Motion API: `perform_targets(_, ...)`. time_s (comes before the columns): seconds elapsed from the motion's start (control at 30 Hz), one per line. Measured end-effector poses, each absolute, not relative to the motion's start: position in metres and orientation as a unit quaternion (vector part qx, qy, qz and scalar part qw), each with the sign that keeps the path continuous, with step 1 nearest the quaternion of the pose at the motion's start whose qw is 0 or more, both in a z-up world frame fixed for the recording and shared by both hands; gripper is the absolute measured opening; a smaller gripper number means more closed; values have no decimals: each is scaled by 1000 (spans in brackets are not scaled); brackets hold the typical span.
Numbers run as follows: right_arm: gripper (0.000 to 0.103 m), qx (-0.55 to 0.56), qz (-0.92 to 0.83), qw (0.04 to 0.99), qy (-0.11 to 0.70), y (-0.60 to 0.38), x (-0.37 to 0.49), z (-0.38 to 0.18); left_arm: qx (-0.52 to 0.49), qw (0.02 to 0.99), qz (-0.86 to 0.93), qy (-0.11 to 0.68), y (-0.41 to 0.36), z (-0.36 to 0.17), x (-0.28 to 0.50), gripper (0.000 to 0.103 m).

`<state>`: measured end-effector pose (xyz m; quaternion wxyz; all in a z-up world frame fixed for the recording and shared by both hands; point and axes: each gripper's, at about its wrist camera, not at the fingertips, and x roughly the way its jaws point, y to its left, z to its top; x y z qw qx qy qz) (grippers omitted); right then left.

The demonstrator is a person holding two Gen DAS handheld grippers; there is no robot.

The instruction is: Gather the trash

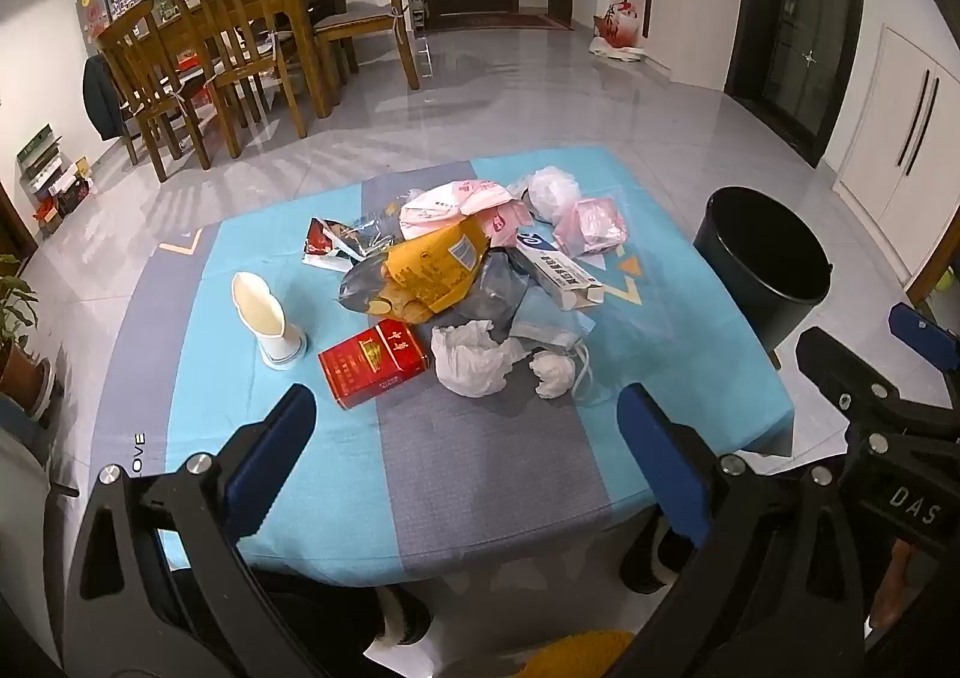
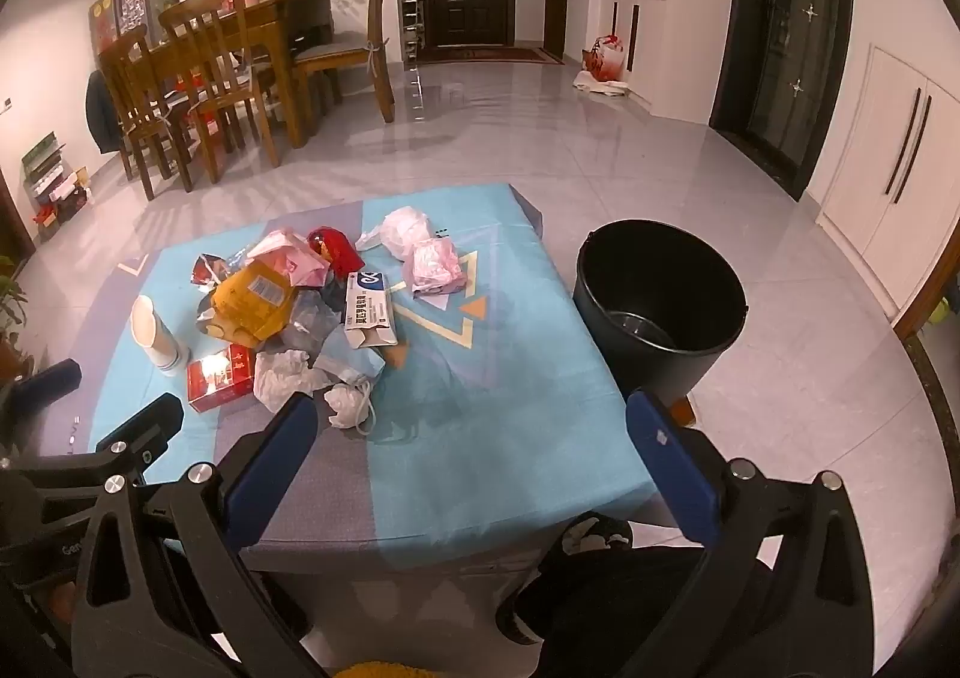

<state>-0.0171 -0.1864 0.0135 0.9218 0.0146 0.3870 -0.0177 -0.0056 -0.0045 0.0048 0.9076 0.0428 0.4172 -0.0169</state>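
A heap of trash lies on a low table with a blue and grey cloth (image 1: 480, 468): a red cigarette box (image 1: 372, 363), crumpled white tissue (image 1: 471, 360), a yellow snack bag (image 1: 435, 273), a white carton (image 1: 561, 270), pink bags (image 1: 591, 225) and a white paper cup (image 1: 270, 321). The same red cigarette box (image 2: 219, 375), carton (image 2: 369, 312) and cup (image 2: 156, 339) show in the right wrist view. My left gripper (image 1: 468, 426) hangs open over the near side of the table, short of the heap. My right gripper (image 2: 471, 432) is open too, nothing between its fingers.
A black bin (image 2: 657, 306) stands on the floor just right of the table; the black bin (image 1: 762, 264) also shows in the left wrist view. A wooden dining table with chairs (image 1: 240, 48) is at the back left. Grey tiled floor (image 2: 540, 150) lies beyond.
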Motion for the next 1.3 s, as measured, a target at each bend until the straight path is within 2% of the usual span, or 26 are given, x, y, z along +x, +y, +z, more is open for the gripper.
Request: perform_targets(1.3, 100, 17, -15, 921, 389, -188, -15, 12, 44, 907, -19, 418, -5, 0, -6, 100)
